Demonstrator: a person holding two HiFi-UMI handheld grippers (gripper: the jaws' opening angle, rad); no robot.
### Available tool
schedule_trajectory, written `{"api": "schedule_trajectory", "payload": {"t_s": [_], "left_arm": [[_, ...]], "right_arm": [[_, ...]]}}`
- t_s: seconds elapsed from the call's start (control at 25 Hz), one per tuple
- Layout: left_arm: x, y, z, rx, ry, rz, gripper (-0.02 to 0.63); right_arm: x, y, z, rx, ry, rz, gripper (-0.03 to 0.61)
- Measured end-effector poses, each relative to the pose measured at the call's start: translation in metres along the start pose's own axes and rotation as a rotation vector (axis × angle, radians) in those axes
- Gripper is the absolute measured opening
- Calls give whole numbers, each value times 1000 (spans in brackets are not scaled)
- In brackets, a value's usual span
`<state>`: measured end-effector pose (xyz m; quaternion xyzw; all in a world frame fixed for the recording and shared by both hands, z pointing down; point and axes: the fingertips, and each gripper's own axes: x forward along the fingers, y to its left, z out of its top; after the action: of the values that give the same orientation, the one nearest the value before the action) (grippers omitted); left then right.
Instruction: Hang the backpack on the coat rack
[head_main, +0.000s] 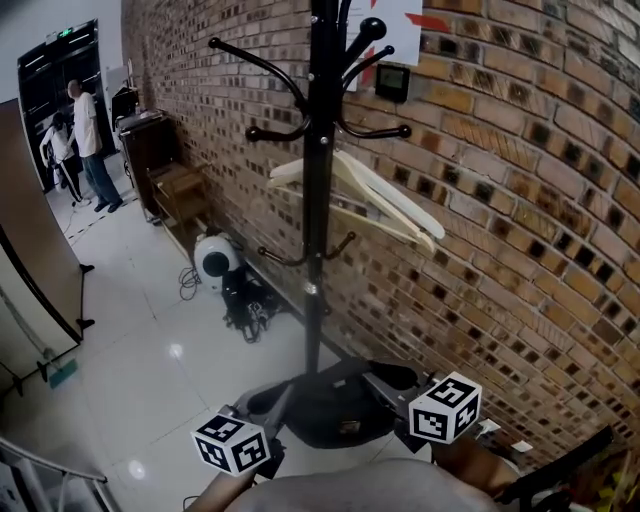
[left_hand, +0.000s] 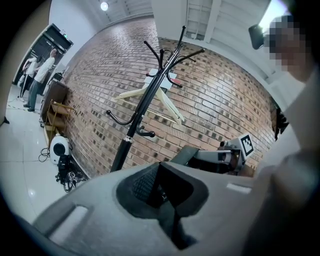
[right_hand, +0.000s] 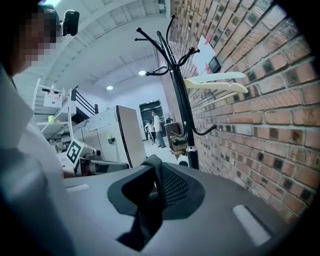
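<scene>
Brick wall (head_main: 500, 200) runs along the right of the room, meeting a glossy white floor (head_main: 150, 340). The black coat rack (head_main: 318, 200) stands on that floor close against the brick. Its curved hooks spread from the top of the pole, and a smaller pair sits lower down. Cream hangers (head_main: 375, 205) dangle from one arm on the wall side.

You have the backpack (head_main: 330, 410) low down in front of the foot of the pole, well beneath every hook. It hangs stretched between your two grippers, near the bottom edge of the head view. Whether its underside touches the floor cannot be made out.

Your left gripper (left_hand: 162, 190) is clamped shut on black backpack fabric, with a patch of mesh showing just beside the pinch. Your right gripper (right_hand: 150, 192) is likewise closed on a fold of the same black material, with mesh on its wall side. Each gripper points toward the other across the bag, and their marker cubes (head_main: 232, 443) flank it.

Further along the wall's base, a white round appliance (head_main: 213, 258) sits on the floor with a tangle of black cables (head_main: 248, 305) just beside it. Behind them are wooden furniture (head_main: 180, 195) and two people (head_main: 85, 130) standing at a far doorway. A small dark device (head_main: 392, 80) is fixed to the brick near the top of the rack.
</scene>
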<state>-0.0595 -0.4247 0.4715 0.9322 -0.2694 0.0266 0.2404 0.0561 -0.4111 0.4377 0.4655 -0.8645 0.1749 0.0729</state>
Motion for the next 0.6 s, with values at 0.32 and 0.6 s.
{"api": "schedule_trajectory", "payload": {"t_s": [0.32,0.6], "left_arm": [[-6,19,5,-23,-20,27,2],[-9,39,0,-59,-16,53,2]], "right_arm": [[42,-23,45,-3,-42,18,44],[88,-66,68,53,-43,-7,44]]}}
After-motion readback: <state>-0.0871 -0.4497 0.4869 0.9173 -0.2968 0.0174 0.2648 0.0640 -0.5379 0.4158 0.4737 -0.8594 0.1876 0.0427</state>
